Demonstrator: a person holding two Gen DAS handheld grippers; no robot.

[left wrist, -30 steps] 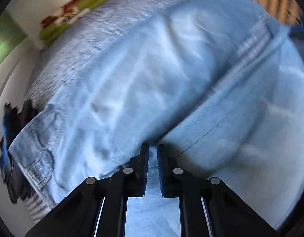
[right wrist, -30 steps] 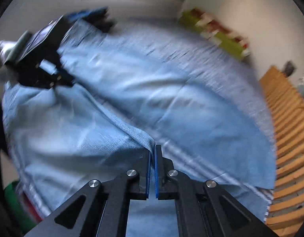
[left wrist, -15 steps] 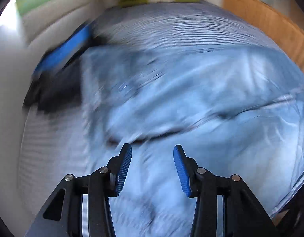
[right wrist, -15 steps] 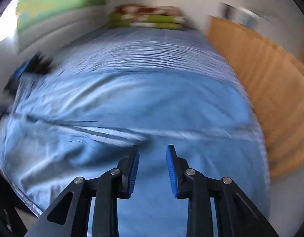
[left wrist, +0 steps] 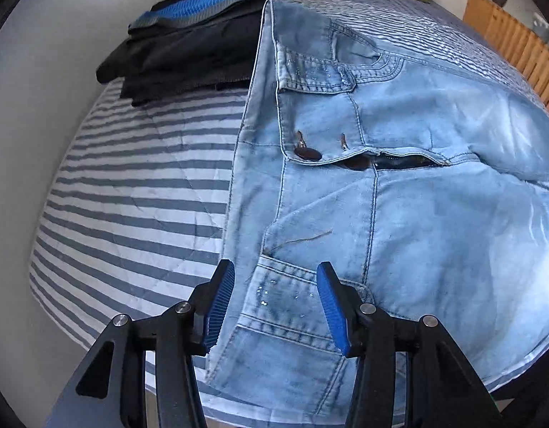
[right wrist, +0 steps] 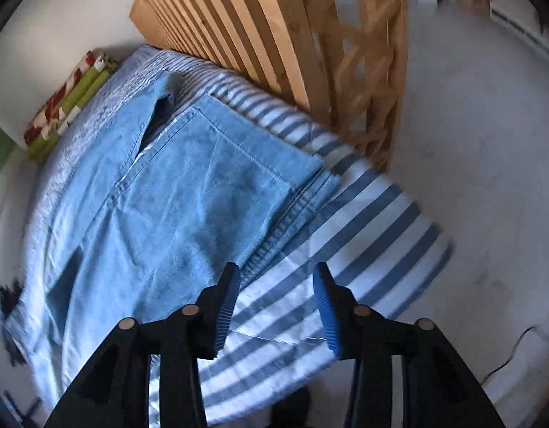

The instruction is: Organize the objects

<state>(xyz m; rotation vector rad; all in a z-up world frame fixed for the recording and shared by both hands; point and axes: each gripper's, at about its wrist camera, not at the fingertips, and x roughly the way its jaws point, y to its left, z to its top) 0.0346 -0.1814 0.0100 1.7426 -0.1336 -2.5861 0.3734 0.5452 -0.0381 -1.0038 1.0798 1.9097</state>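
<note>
One pair of light blue jeans (left wrist: 410,214) lies spread flat on a striped mattress (left wrist: 138,192), with two grippers poised over it.

The left gripper (left wrist: 276,306) hangs over the waistband corner, its jaws opening, denim below them but not pinched. The right gripper (right wrist: 276,312) hangs over the mattress just beside the hem end of the jeans (right wrist: 188,192), its jaws opening too, nothing between them. One stack of folded dark clothes (left wrist: 192,46) touches the waistband's far end. One folded green and red blanket (right wrist: 69,98) lies at the mattress head; one wooden slatted frame (right wrist: 274,35) leans alongside.
</note>
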